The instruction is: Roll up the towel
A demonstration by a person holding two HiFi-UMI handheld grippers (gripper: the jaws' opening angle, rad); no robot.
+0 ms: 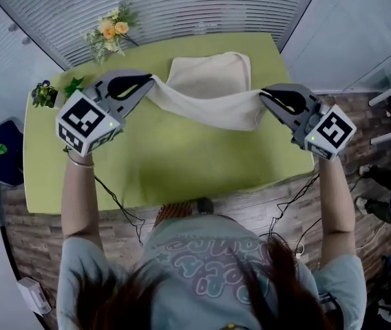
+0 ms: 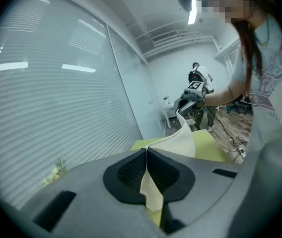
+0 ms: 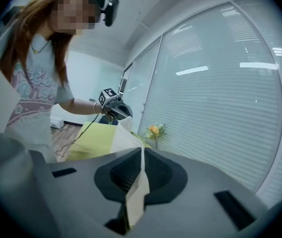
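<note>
Towel: the cream cloth towel [image 1: 209,88] is lifted by its two near corners and sags between them. Its far part lies on the table.
Left gripper [image 1: 142,85]: jaws pressed together, pinching the towel's left corner.
Right gripper [image 1: 268,97]: jaws clamped on the right corner, a tab of cloth poking through.
Table: a lime-green tabletop [image 1: 182,163].
Flowers: a yellow-and-orange bunch [image 1: 109,31] at the far left corner; whether it stands in a vase cannot be told.
Small plant: purple blooms and green leaves [image 1: 45,93] at the left edge, its pot unclear.
</note>
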